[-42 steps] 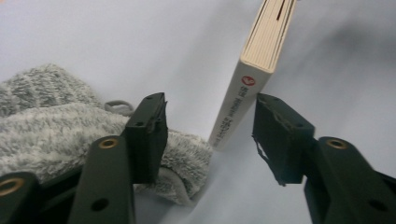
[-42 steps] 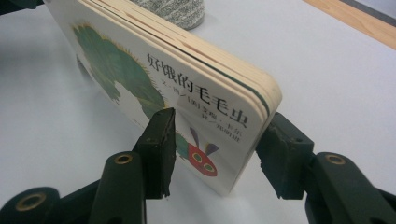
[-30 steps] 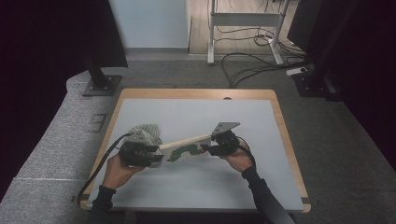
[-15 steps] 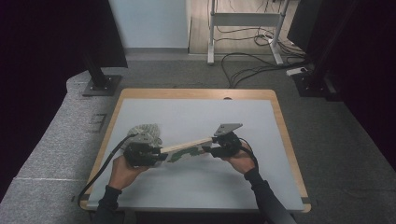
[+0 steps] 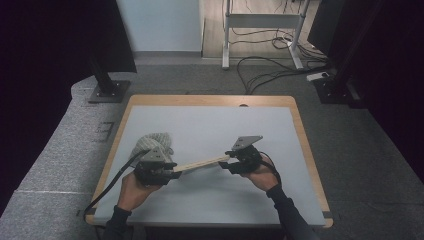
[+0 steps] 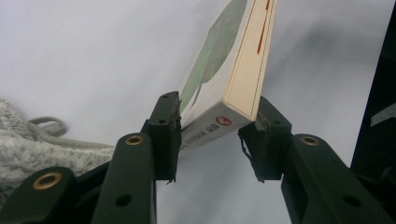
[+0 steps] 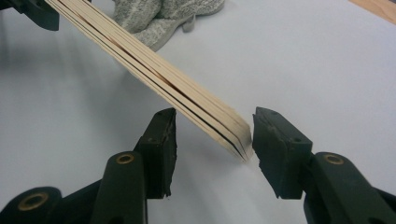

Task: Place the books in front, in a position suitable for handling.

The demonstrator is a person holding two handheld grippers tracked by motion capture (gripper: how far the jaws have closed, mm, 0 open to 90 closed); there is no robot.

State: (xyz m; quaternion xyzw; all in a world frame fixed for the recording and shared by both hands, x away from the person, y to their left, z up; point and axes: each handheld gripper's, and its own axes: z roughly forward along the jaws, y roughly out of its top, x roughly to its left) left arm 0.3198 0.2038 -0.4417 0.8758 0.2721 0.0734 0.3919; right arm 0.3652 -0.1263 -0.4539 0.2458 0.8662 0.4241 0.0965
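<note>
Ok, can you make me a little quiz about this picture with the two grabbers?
1. What soft thing lies on the table beside the left gripper?
2. What reaches from one gripper to the other? A) a spoon B) a book C) a ruler
3. True or false: both jaws of the right gripper press on the book.

Key
1. A grey knitted cloth.
2. B. The left gripper pinches one corner of it. Its jaws have just been opening a little, with the book between them.
3. False. In the right gripper view, one jaw stands clear of the pages.
</note>
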